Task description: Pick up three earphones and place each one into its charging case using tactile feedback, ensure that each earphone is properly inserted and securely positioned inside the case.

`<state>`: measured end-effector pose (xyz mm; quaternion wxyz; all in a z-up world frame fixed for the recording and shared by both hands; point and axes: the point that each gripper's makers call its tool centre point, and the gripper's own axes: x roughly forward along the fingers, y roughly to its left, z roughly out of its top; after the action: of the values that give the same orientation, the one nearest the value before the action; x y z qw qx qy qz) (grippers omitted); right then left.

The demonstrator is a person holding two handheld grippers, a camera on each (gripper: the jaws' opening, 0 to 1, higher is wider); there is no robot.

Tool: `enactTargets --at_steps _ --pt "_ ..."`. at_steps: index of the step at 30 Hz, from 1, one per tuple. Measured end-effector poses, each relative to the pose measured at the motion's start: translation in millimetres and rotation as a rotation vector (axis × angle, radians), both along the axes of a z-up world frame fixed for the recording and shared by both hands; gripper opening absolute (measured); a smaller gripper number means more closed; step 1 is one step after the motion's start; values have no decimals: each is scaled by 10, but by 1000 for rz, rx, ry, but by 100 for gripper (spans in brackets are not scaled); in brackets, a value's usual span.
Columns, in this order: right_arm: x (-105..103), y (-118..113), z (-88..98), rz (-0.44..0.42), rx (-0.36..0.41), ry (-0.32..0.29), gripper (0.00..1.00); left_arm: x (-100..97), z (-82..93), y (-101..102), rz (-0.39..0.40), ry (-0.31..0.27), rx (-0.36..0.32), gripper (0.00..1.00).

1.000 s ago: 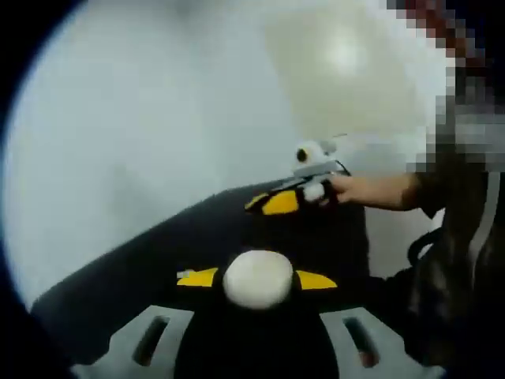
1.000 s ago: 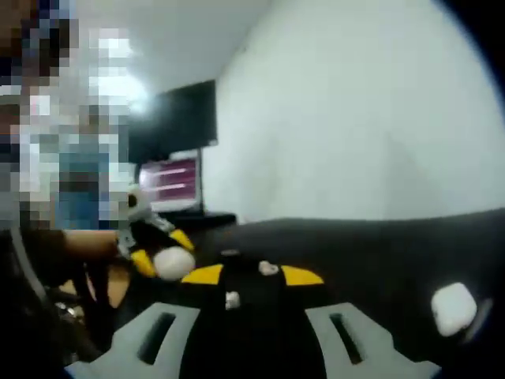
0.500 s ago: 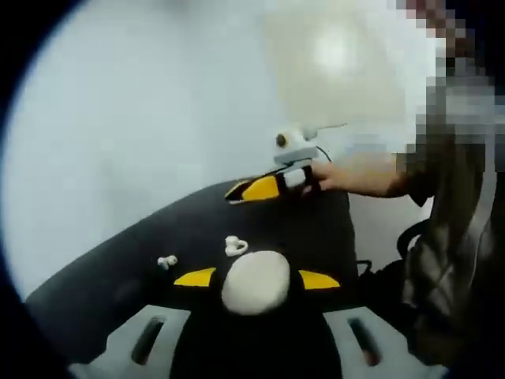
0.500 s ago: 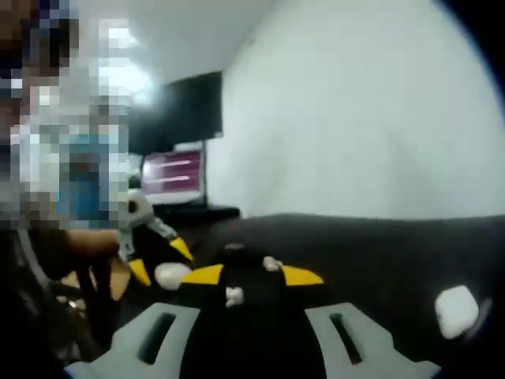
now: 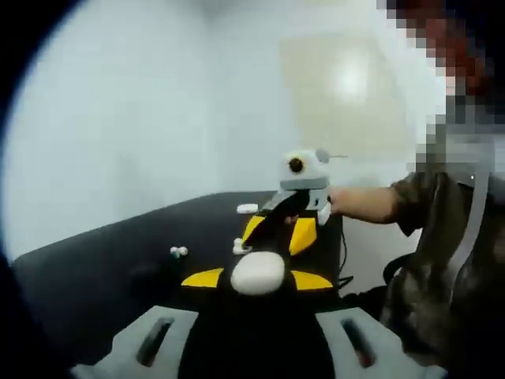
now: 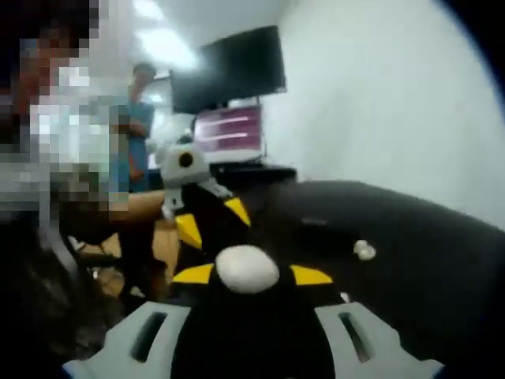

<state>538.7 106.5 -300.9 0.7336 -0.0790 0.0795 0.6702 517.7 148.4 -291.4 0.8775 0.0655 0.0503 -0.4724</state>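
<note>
The left gripper (image 5: 258, 278) has a black body, two pale grey moulded plates low on either side, each cut with a dark slanted slot, and yellow wedge-shaped jaw tips. The right gripper (image 6: 246, 274) is built the same: black body, grey slotted plates, yellow tips. Seen from the left gripper view, the right gripper (image 5: 286, 227) carries a light grey housing on top, with a thin wire sticking out to the right. The person's hand (image 5: 351, 203) emerges from a dark olive sleeve (image 5: 414, 207), and a pale grey strap (image 5: 476, 213) runs down the dark, mottled garment.
</note>
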Motion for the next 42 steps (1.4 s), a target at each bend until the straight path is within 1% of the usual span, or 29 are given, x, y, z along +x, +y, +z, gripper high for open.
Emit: enactTargets --at_steps 1,2,4,7,8,10,11,14,16,17,18,20,22,24,26,27,28,29,30,31,33,34,35,36,37,38,39,41,42 --pt "-1 13 -36 8 -15 13 38 27 -7 -1 13 -16 9 31" --pt "1 29 -44 11 -14 29 39 58 -26 6 27 -34 32 33" --pt "-7 36 -47 8 -14 39 39 104 -45 -3 45 -32 36 36" --pt "-51 44 -48 29 -27 -8 37 152 -76 13 64 -26 49 34" --pt "-64 53 -59 39 -34 -15 37 157 -87 20 63 -25 53 33" --pt "-67 75 -95 47 -51 -14 36 154 -87 16 55 -21 48 31" --pt "-56 64 -113 35 -64 -9 36 168 -91 26 63 -21 49 31" --pt "-78 -26 -93 21 -72 1 35 231 -74 106 116 -22 42 26" --pt "-154 -108 -38 21 -47 18 31 338 -96 184 182 -29 59 23" --pt "-257 -116 27 56 -11 28 27 374 -120 197 199 -33 81 22" --pt "-345 -123 62 82 8 40 26 377 -140 172 192 -30 91 23" --pt "-455 -115 69 105 16 43 26 399 -268 154 198 8 155 23" --pt "-521 -82 50 127 25 48 28 369 -236 107 165 0 141 21" --pt "-527 -103 31 138 14 45 31 303 -214 127 137 42 108 23" --pt "-435 -164 72 111 30 35 30 205 -164 96 68 57 75 26" --pt "-388 -202 105 100 40 40 31 114 -132 49 0 44 58 30" --pt "-334 -228 147 89 55 47 31 36 -81 19 -36 32 33 34" --pt "-278 -244 187 89 60 51 31 -4 -42 -7 -51 22 22 37" --pt "-218 -237 236 88 71 61 33 -11 -19 -18 -42 22 15 40" --pt "-141 -194 317 88 98 106 36 3 5 -43 -28 25 5 40" --pt "-4 -108 427 61 152 203 42 47 -20 -88 12 38 24 40" --pt "59 -46 458 40 171 279 42 86 -64 -97 41 47 49 42" --pt "88 11 441 34 162 339 42 121 -129 -96 71 68 81 43" --pt "93 66 403 39 141 364 42 140 -196 -95 93 92 114 45" --pt "84 128 369 54 126 337 42 151 -221 -116 104 105 115 45" --pt "70 170 305 64 92 298 42 158 -224 -145 109 109 108 47" --pt "53 215 230 55 57 263 42 159 -220 -162 123 114 102 49" --pt "50 244 67 20 -26 256 42 160 -203 -194 147 103 92 51" --pt "31 248 8 12 -46 254 42 169 -203 -199 163 92 98 50"
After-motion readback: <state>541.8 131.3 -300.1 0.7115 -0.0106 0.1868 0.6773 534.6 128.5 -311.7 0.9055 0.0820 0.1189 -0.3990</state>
